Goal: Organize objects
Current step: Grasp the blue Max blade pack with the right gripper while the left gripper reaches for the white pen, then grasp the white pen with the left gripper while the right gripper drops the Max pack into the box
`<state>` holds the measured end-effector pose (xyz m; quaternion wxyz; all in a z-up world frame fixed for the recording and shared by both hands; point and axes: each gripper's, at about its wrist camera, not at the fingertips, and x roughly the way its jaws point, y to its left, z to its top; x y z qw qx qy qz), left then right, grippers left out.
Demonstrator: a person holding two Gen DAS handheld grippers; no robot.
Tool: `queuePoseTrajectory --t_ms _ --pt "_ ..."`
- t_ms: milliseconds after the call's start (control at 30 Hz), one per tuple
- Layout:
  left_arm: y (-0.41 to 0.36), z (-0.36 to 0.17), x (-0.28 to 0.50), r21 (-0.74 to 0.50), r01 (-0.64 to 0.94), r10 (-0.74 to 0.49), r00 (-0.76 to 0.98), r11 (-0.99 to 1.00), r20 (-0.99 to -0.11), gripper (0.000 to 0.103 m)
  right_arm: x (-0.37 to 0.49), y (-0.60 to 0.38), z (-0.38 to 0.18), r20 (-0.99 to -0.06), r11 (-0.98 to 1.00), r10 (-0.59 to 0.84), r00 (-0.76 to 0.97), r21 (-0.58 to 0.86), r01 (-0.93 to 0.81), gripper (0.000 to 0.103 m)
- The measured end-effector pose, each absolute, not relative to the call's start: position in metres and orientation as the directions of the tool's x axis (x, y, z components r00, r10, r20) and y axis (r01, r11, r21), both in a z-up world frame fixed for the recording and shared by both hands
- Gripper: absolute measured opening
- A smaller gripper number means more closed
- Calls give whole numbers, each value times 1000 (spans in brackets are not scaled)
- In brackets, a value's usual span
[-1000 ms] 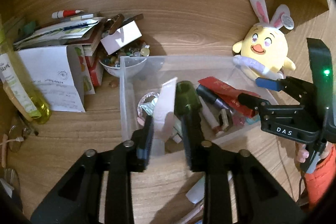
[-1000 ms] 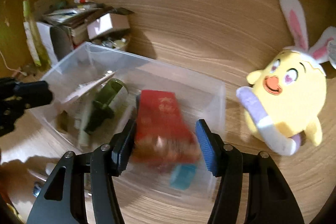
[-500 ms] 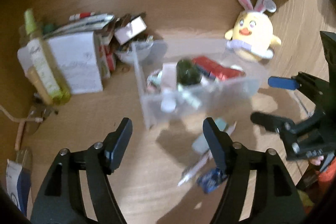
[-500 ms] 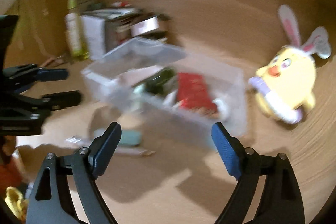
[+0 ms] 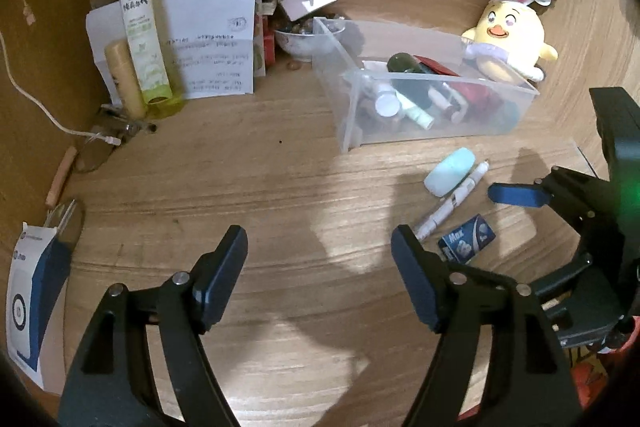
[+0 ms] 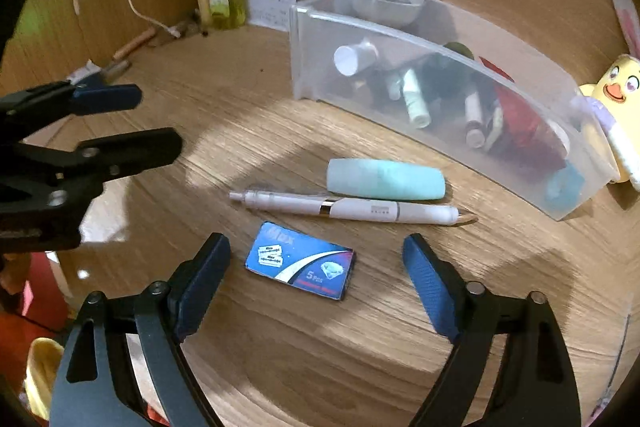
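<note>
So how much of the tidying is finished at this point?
Mostly done, by the look of it: the clear bin already holds bottles, tubes and a red packet. Nothing is in hand; the left gripper and right gripper are both open. Left on the desk in front of the bin are the mint case, the white pen and the blue blade box, which lies between the right gripper's fingers.

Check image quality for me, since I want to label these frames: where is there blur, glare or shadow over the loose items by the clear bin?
Left wrist: sharp, with gripper shadows across the wooden desk and strong fisheye bending. Right wrist: blue packet, white pen and mint case are crisp; the left gripper is soft, and a glare spot sits at the lower left.
</note>
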<state>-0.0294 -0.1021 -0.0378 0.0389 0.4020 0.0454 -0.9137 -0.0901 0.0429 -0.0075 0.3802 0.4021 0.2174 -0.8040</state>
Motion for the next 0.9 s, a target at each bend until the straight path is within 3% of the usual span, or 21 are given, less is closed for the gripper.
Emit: queuePoseTrajectory --t_ms 233,600,867,900 --pt "-82 -42 -52 -78 9 54 -647 -997 -761 74 -95 67 -7 -811 -630 -451 -373 -7 777 44" --pt "-30 -55 -94 -34 -135 105 -567 -990 -817 72 -133 130 5 -787 -723 -441 -432 26 691 44" --pt "-10 -60 -103 -25 -196 131 -552 -980 -823 27 -168 156 48 -712 -781 -455 -535 31 624 44" --pt "-10 -60 -103 -26 -197 133 -554 -980 -822 26 -173 156 53 -701 -785 -457 -547 30 618 44"
